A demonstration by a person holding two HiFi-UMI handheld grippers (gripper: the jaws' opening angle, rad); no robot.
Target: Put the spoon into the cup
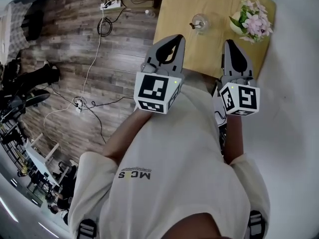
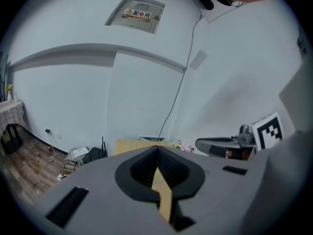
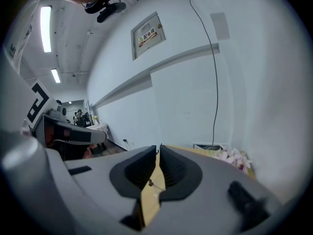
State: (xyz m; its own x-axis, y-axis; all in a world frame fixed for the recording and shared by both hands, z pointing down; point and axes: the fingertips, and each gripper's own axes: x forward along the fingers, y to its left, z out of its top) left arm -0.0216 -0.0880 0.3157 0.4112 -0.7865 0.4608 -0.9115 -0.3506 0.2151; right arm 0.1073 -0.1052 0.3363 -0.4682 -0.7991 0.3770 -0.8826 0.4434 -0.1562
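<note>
Seemingly the spoon (image 1: 195, 25) already sits in the cup (image 1: 200, 21), with the left hand-held gripper (image 1: 175, 39) and right hand-held gripper (image 1: 231, 44) clenched empty short of it, so only withdrawal remains.

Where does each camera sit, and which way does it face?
Head view: on the person's head, looking steeply down at the table; shirt, arms, left gripper and right gripper show.
Left gripper view: on the left gripper, facing the white wall along its closed jaws; right gripper at right.
Right gripper view: on the right gripper, facing that wall; left gripper at left.
Both gripper views share the table and pink flowers.
</note>
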